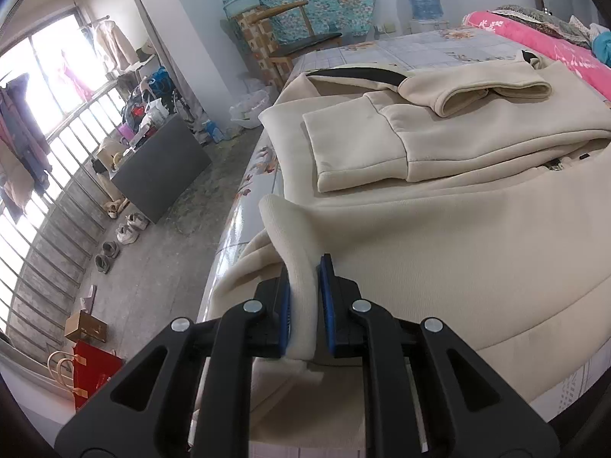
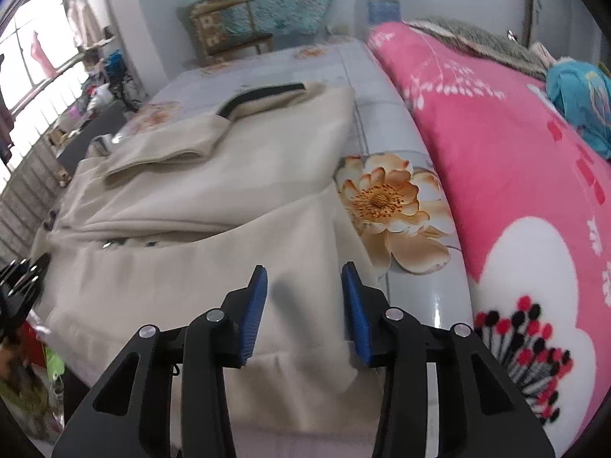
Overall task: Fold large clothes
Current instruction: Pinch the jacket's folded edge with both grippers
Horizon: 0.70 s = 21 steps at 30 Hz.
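Observation:
A large cream hoodie (image 1: 439,229) lies spread on the bed, one sleeve (image 1: 496,89) folded across its back. My left gripper (image 1: 304,297) is shut on the ribbed cuff of the other sleeve (image 1: 294,252) at the bed's left edge, lifting it. The hoodie also shows in the right wrist view (image 2: 214,206). My right gripper (image 2: 304,297) is open just above the hoodie's near hem, holding nothing. The left gripper (image 2: 23,286) shows at that view's left edge.
A pink flowered quilt (image 2: 515,191) lies along the right of the bed. The floral sheet (image 2: 385,198) shows beside the hoodie. On the left, the floor holds a dark cabinet (image 1: 160,168), shoes (image 1: 126,229) and a red bag (image 1: 91,370). A wooden chair (image 1: 290,34) stands beyond the bed.

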### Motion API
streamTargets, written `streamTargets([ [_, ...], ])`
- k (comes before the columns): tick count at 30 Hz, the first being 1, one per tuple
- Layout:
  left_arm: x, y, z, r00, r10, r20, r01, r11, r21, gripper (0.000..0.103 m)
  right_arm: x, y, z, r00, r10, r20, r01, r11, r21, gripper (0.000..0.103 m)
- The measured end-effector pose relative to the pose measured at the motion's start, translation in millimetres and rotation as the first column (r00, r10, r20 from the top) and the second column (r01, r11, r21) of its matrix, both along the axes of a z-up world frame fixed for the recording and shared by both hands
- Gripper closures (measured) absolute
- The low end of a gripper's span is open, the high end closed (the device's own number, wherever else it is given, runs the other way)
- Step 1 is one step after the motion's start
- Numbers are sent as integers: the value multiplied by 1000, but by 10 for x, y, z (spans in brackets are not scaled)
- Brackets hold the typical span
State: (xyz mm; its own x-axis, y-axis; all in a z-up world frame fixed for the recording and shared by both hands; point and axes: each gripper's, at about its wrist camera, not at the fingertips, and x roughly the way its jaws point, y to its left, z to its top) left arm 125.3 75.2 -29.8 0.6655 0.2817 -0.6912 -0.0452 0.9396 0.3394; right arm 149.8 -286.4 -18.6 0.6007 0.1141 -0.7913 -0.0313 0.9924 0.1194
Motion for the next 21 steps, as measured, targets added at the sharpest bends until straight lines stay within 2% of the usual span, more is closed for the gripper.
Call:
streamTargets([
  [4,7,4,-6,1000,2,1,-2,1000,6,89,-22,40,50,999,36,0,-36,999,-1,67],
  [11,6,28,-12,1000,9,-5,-9,1000,-18,89,176,113,-85,1000,-6,-28,2,992,-123,79],
  [21,17,15,-31,1000,11,-6,-11,1000,-18,89,142,308,-109,1000,6,-4,-7,954,-300,81],
])
